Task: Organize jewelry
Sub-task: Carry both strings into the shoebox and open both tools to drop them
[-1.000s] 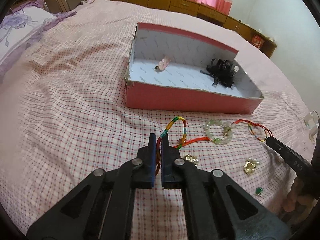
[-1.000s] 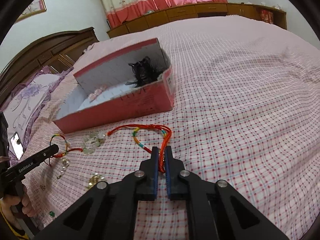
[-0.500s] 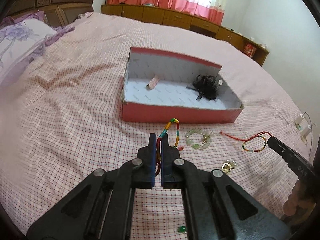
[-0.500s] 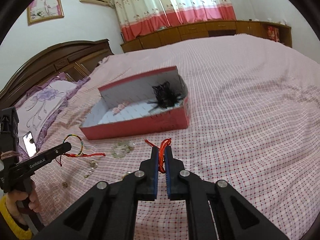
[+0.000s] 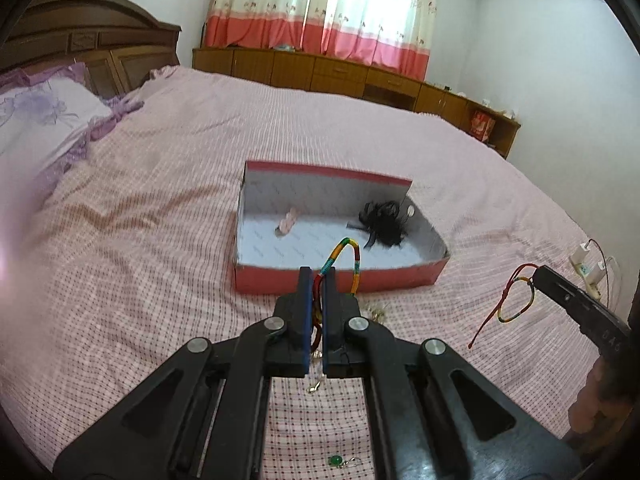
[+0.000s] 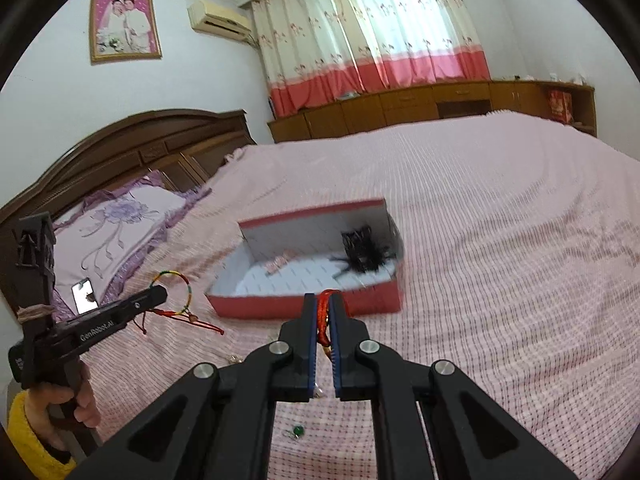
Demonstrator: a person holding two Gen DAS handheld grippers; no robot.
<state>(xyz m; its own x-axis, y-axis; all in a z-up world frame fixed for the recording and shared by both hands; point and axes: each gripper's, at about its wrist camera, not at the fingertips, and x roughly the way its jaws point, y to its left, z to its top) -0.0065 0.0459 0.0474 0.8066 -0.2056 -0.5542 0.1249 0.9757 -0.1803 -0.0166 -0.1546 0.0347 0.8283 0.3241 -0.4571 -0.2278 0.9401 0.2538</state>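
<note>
My left gripper (image 5: 317,276) is shut on a multicoloured braided bracelet (image 5: 343,254) and holds it in the air short of the red box (image 5: 340,278). From the right wrist view the same bracelet (image 6: 176,292) hangs from the left gripper (image 6: 160,294). My right gripper (image 6: 325,300) is shut on a red cord bracelet (image 6: 323,314), also raised in front of the red box (image 6: 308,304). That bracelet (image 5: 516,300) dangles from the right gripper (image 5: 538,274) in the left wrist view. The box holds a pink piece (image 5: 286,225) and a black feathery hair piece (image 5: 382,224).
A green-stone piece (image 5: 335,460) and small gold pieces (image 5: 376,312) lie on the pink checked bedspread below the grippers. A pillow (image 6: 116,220) and a phone (image 6: 84,296) are at the left by the headboard. A white charger (image 5: 588,264) lies at the right.
Both grippers have risen well above the bedspread, each lifting its bracelet off it. The box now looks smaller and farther below, and more of the room shows.
</note>
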